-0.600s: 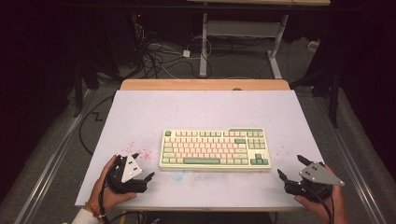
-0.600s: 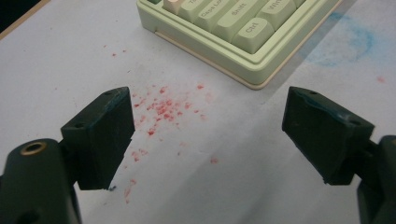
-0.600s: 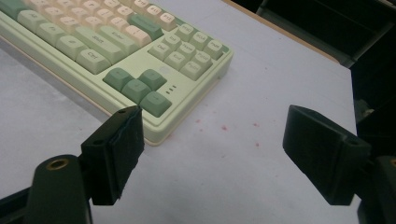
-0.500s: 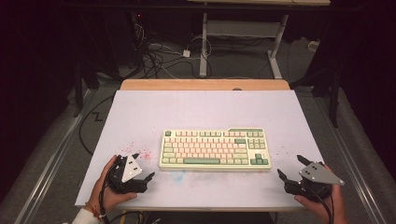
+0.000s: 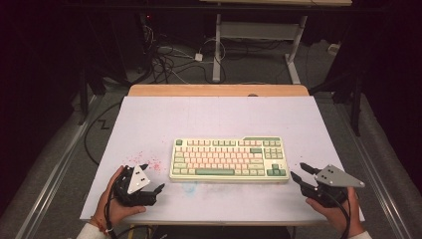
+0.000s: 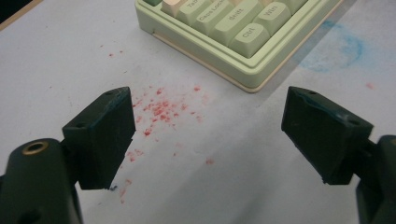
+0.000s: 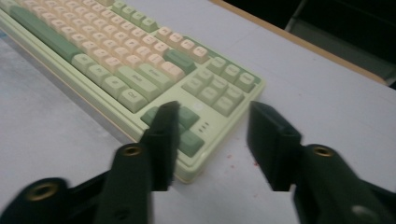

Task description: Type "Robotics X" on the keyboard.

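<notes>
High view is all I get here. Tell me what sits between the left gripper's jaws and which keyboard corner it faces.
Observer: Nothing sits between them. The left gripper stands open over bare table with red specks.
Operator: Give me the corner.
Observer: The keyboard corner with the key marked Ctrl lies just ahead of it, untouched.
Operator: Now report the right gripper.
Observer: The right gripper is open too, its jaws framing the keyboard's opposite near corner by the dark green arrow keys, with no contact that I can see.
</notes>
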`<state>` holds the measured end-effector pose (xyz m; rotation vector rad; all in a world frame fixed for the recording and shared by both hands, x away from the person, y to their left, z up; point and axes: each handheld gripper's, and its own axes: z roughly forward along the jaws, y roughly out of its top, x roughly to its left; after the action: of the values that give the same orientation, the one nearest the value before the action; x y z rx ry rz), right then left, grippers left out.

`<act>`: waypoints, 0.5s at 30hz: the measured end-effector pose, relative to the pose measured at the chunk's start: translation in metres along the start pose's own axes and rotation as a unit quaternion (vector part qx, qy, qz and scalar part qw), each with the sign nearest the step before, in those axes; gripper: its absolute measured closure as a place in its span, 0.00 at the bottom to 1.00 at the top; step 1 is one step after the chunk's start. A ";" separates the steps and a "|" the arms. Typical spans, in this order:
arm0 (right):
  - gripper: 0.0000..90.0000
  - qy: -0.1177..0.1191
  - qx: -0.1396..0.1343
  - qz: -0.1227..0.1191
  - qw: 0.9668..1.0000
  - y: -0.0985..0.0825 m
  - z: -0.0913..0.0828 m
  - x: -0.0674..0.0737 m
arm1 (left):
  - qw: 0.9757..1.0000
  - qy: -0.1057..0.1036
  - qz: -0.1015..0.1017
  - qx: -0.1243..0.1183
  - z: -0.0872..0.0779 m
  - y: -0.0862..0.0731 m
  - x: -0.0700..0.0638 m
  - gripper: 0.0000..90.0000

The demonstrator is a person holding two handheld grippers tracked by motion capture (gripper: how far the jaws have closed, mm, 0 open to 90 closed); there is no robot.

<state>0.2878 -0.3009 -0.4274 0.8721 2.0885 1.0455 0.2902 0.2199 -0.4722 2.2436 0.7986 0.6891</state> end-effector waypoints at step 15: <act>1.00 0.077 0.030 -0.016 0.996 0.034 0.047 0.016 | 1.000 -0.008 -0.006 -0.006 0.006 0.012 0.003 0.19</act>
<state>0.3243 -0.2530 -0.4253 0.8060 2.2652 1.0675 0.2998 0.2123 -0.4665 2.2295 0.7979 0.6687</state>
